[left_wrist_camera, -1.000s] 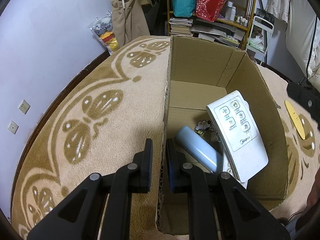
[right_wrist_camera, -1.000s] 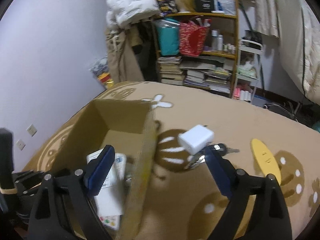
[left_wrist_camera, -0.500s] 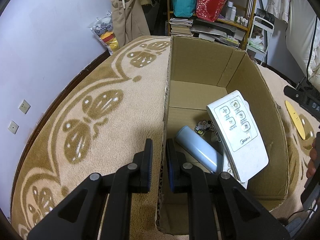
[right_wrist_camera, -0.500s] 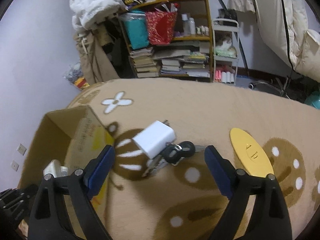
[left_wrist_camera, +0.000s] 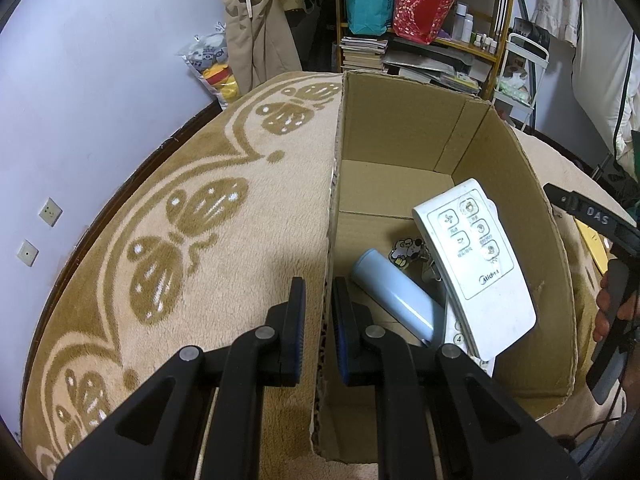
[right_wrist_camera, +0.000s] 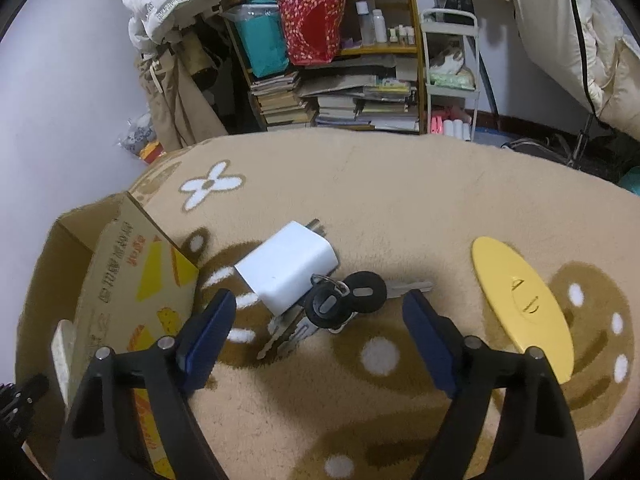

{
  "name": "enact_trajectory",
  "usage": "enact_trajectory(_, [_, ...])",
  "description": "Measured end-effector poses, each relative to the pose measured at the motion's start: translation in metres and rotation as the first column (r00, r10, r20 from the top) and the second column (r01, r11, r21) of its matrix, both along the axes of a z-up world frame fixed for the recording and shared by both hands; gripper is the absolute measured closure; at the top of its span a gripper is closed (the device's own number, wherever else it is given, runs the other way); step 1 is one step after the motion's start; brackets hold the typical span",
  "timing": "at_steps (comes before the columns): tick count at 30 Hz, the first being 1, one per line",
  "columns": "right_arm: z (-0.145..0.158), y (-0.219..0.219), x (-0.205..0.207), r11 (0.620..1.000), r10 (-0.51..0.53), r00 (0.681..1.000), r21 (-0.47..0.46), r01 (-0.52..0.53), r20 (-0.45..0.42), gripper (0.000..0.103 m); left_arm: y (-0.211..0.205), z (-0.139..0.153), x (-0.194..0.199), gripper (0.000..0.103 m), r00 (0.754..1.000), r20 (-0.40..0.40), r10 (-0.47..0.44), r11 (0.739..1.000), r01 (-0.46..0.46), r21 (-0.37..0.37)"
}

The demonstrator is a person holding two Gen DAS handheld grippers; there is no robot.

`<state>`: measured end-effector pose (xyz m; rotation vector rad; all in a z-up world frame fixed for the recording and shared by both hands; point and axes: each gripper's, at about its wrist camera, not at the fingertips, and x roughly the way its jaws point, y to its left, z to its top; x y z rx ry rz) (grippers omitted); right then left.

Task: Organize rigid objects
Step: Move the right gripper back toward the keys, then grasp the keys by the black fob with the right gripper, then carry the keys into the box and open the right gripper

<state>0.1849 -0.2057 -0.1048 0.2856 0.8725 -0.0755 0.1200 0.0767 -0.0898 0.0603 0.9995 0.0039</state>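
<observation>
My left gripper [left_wrist_camera: 319, 312] is clamped on the near left wall of the cardboard box [left_wrist_camera: 400, 128], one pad outside it and one inside. Just past my inner finger, at about two o'clock, a pale blue cylinder [left_wrist_camera: 396, 298] lies on the box floor, and a white remote control [left_wrist_camera: 472, 258] leans over its lower end against the right wall. A small cartoon keychain [left_wrist_camera: 405, 249] peeks out between them. Beyond the box, at twelve o'clock, stand the shelves [left_wrist_camera: 432, 40] with books and bags.

My right gripper [right_wrist_camera: 316, 330] hovers over the tan rug [right_wrist_camera: 400, 184], its jaws wide but closing. The bunch of keys [right_wrist_camera: 344, 300] with black heads lies between my fingertips at twelve o'clock; the pads do not touch it. The white charger [right_wrist_camera: 286, 266] lies against the keys at eleven o'clock. A yellow oval disc [right_wrist_camera: 520, 300] lies apart at two o'clock, outside my right finger. The box's printed outer wall is at nine o'clock.
</observation>
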Motion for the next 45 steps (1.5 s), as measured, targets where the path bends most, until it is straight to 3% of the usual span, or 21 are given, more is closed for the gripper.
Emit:
enact_trajectory(7, [-0.02, -0.006, 0.012, 0.999, -0.009, 0.999, 0.041, 0.011, -0.039, 0.038, 0.0, 0.0, 0.0, 0.09, 1.0, 0.0, 0.0, 1.0, 0.0, -0.002])
enact_trajectory(15, [-0.034, -0.012, 0.019, 0.997, -0.056, 0.996, 0.058, 0.06, -0.068, 0.041, 0.0, 0.001, 0.0, 0.09, 1.0, 0.001, 0.0, 1.0, 0.0, -0.001])
enact_trajectory(16, [-0.037, -0.015, 0.019, 0.995, -0.072, 0.994, 0.06, 0.077, -0.087, 0.051, 0.001, 0.001, 0.0, 0.09, 1.0, 0.001, 0.0, 1.0, 0.0, -0.002])
enact_trajectory(18, [-0.043, -0.021, 0.017, 0.991, -0.092, 0.991, 0.088, 0.101, -0.101, 0.058, 0.0, 0.0, 0.0, 0.09, 1.0, 0.0, 0.0, 1.0, 0.0, -0.003])
enact_trajectory(20, [-0.044, -0.024, 0.015, 0.987, -0.093, 0.992, 0.126, 0.104, -0.088, 0.073, 0.001, 0.001, 0.0, 0.09, 1.0, 0.0, 0.001, 1.0, -0.001, -0.004])
enact_trajectory(28, [-0.033, -0.016, 0.007, 0.992, -0.102, 0.991, 0.07, 0.108, -0.083, 0.073, 0.001, 0.001, 0.0, 0.09, 1.0, 0.001, 0.0, 1.0, 0.0, -0.002])
enact_trajectory(37, [-0.006, -0.019, -0.018, 0.979, -0.137, 0.991, 0.156, 0.135, 0.004, 0.073, 0.001, 0.003, 0.002, 0.09, 1.0, 0.002, 0.0, 1.0, 0.0, 0.005])
enact_trajectory(45, [0.039, -0.006, -0.034, 0.983, -0.094, 0.989, 0.166, 0.075, 0.112, 0.073, 0.001, 0.003, 0.003, 0.09, 1.0, 0.003, -0.001, 1.0, 0.001, 0.01])
